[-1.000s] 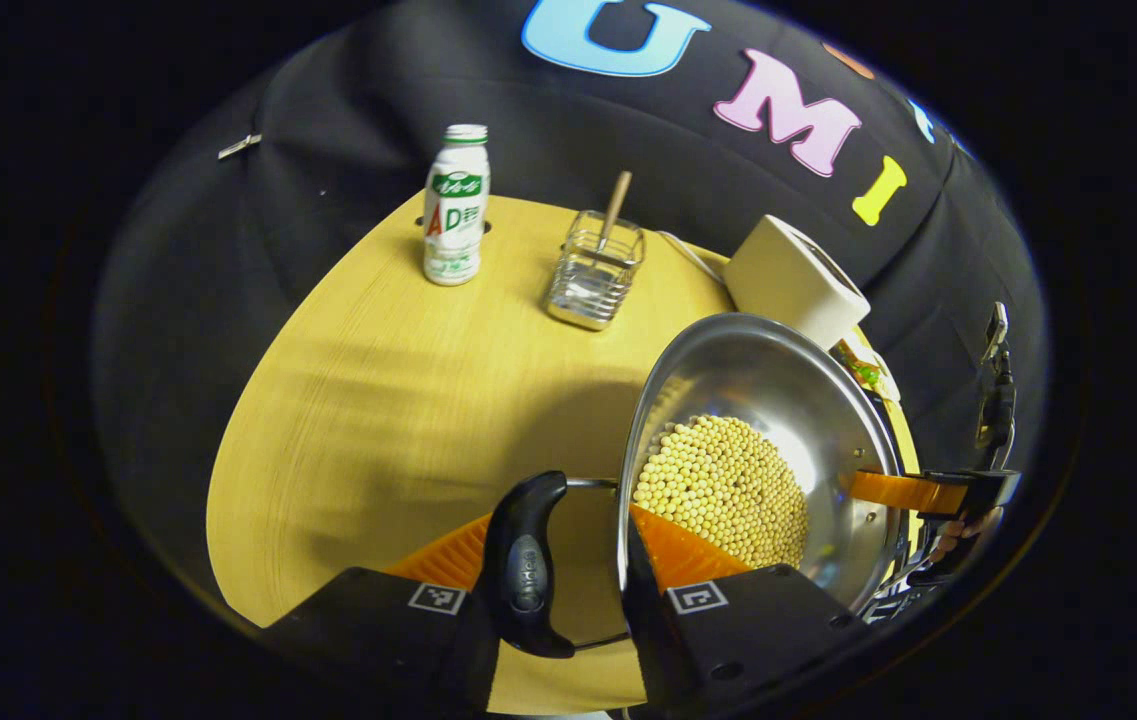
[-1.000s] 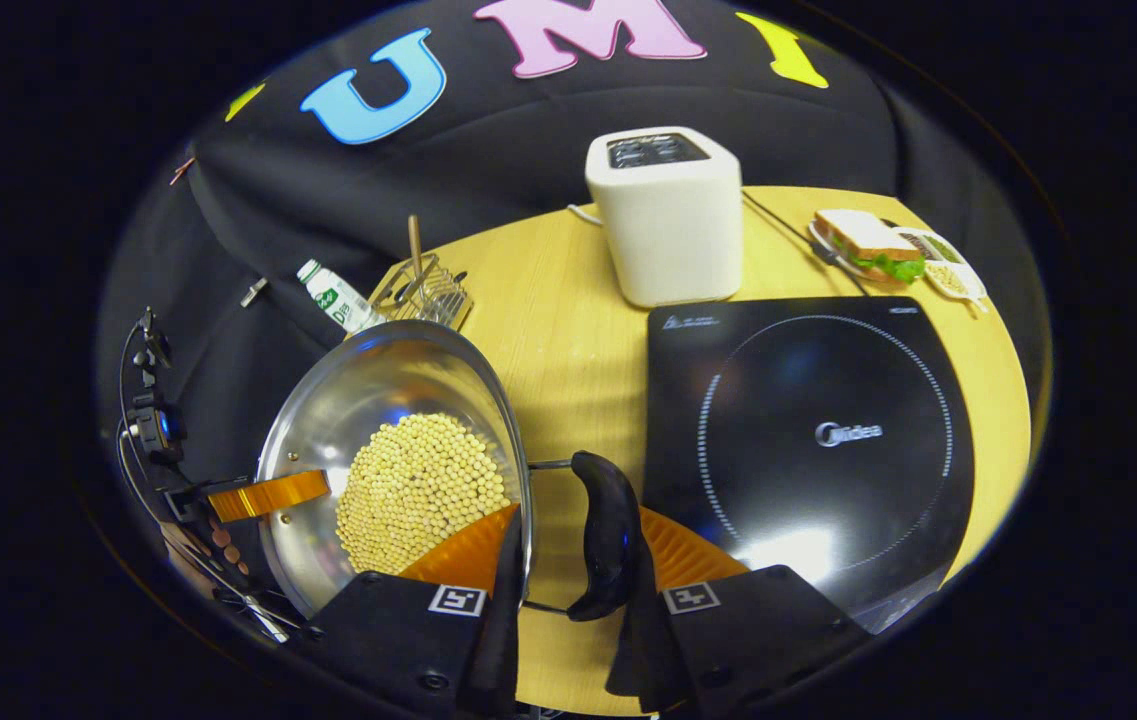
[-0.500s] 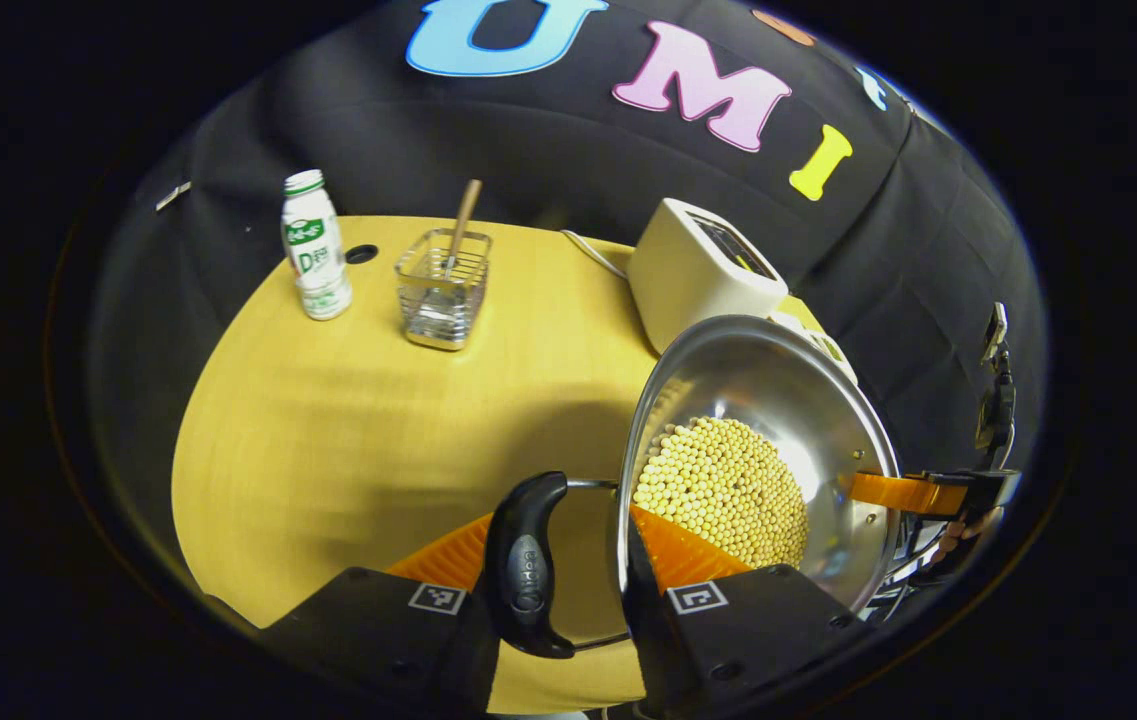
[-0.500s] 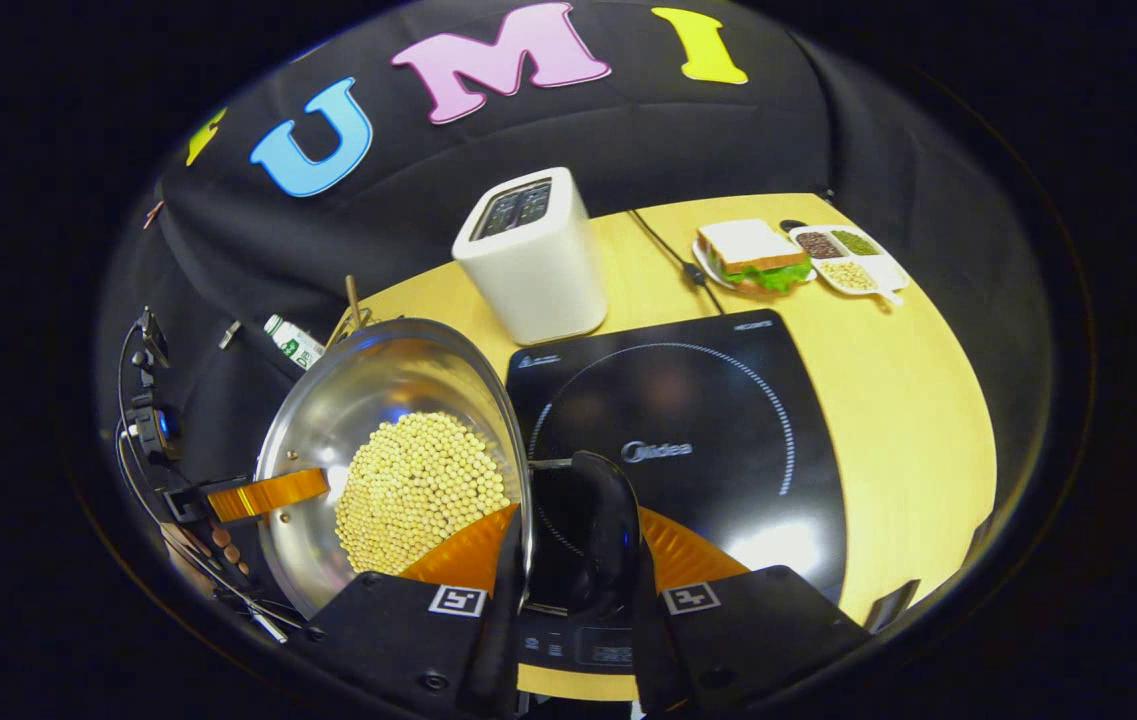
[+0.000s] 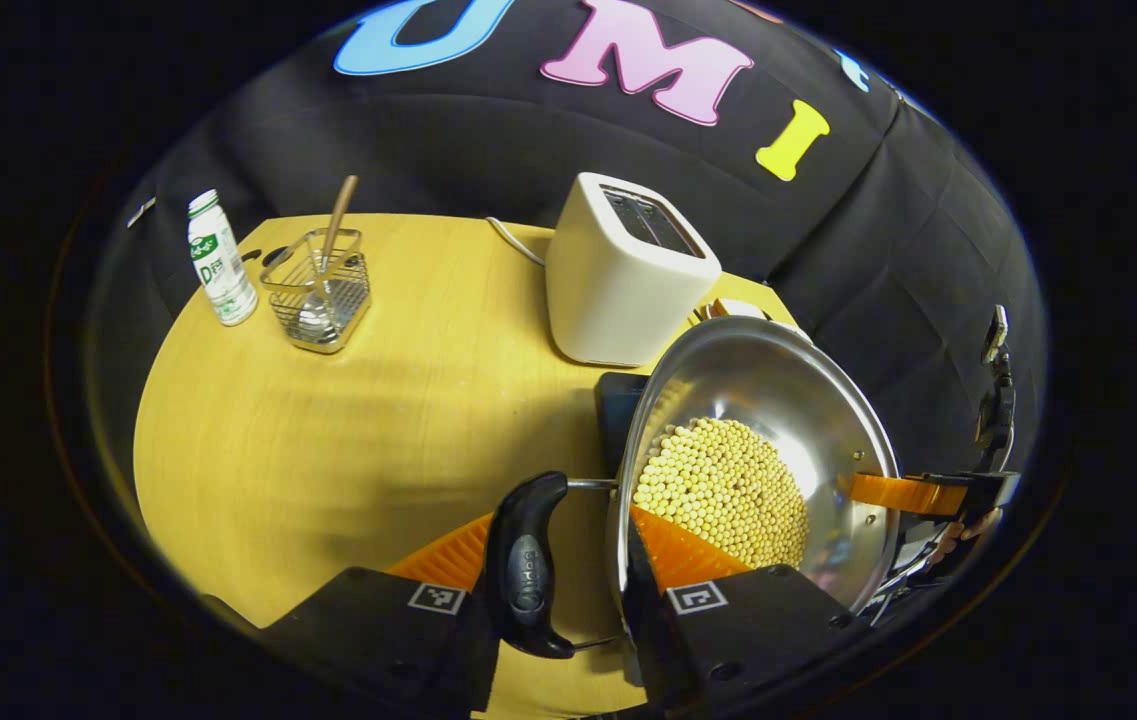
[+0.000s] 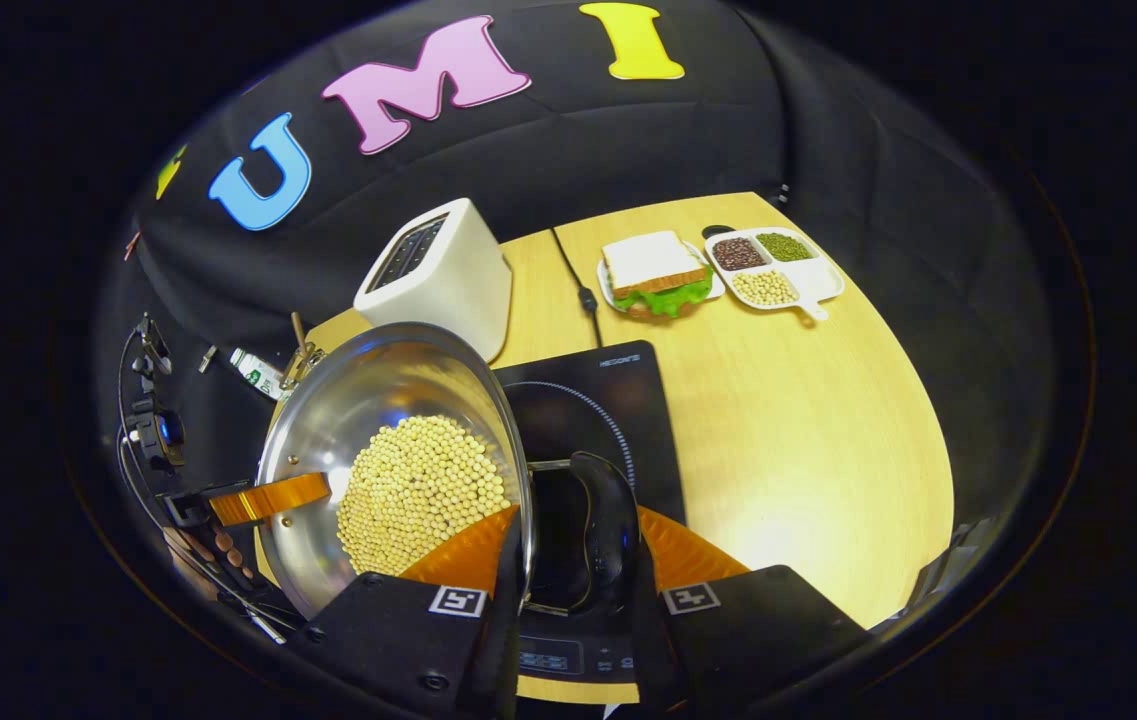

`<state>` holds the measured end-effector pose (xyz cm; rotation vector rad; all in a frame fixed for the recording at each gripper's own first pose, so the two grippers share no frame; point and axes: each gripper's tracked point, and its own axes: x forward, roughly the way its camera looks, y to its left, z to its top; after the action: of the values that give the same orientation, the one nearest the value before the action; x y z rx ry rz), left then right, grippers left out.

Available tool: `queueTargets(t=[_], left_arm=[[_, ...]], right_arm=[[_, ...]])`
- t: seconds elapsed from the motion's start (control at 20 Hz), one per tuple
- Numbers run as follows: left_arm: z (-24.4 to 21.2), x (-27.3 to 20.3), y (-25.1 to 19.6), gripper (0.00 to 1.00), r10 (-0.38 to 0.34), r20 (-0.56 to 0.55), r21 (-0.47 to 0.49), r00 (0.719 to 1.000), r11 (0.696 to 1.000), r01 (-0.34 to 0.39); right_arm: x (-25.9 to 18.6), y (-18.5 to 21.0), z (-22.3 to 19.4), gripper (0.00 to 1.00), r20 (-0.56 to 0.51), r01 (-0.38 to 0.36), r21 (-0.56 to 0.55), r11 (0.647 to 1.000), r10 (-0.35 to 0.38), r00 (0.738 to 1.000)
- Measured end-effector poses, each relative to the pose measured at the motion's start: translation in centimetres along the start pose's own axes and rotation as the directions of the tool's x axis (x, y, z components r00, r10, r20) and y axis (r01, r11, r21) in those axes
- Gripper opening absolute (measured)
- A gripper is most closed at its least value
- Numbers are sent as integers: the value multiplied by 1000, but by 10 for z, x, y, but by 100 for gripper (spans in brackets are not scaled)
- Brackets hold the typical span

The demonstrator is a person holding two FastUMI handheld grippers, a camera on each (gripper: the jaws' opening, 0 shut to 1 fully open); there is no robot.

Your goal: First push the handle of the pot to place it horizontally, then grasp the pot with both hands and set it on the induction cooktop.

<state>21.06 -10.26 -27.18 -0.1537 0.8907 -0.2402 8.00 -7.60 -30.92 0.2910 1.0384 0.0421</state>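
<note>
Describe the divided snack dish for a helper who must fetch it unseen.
Start at the white toaster at the table's back edge and go right past the sandwich. Beside it lies the white divided dish, the only one with three compartments: dark, green and pale fillings.

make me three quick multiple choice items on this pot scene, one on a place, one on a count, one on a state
1. Where is the sandwich?
A. next to the divided dish
B. inside the pot
C. on the toaster

2. How many compartments of the divided dish hold food?
A. one
B. three
C. five

3. What does the pot hold?
A. nothing
B. water
C. pale round beans

Answers: 1 A, they sit side by side at the table's far edge. 2 B, dark, green and pale fills show. 3 C, beans heap in the tilted pot.
</note>
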Motion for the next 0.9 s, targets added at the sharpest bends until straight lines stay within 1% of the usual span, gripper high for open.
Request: queueTargets(t=[0.05, 0.2, 0.35, 0.45, 0.6, 0.65, 0.7, 0.75, 0.9], left_arm=[[0, 6, -8, 57, 1, -1, -3, 1000, 1000, -1], [4, 20, -27, 58, 9, -4, -4, 1000, 1000, -9], [6, 33, -39, 57, 19, -10, -10, 1000, 1000, -19], [9, 41, -44, 58, 27, -11, -13, 1000, 1000, -27], [9, 51, -45, 57, 36, -17, -24, 999, 999, -37], [8, 53, -45, 58, 37, -19, -29, 999, 999, -38], [7, 55, -45, 57, 39, -24, -35, 999, 999, -40], [6, 57, -45, 58, 40, -25, -37, 999, 998, -41], [2, 62, -43, 58, 46, -31, -51, 998, 998, -47]], right_arm=[[1, -9, 4, 49, 0, 1, 5, 1000, -1, 1000], [9, -35, 14, 49, -10, -5, 14, 1000, 5, 1000], [18, -50, 22, 49, -18, -12, 22, 1000, 12, 1000], [25, -57, 27, 49, -27, -18, 25, 1000, 18, 999], [36, -63, 33, 49, -36, -25, 21, 999, 26, 999], [38, -64, 34, 49, -37, -27, 20, 999, 28, 999], [42, -65, 33, 49, -40, -29, 17, 999, 30, 999], [45, -66, 33, 49, -42, -30, 11, 999, 30, 999], [50, -67, 32, 49, -48, -38, 2, 999, 38, 998]])
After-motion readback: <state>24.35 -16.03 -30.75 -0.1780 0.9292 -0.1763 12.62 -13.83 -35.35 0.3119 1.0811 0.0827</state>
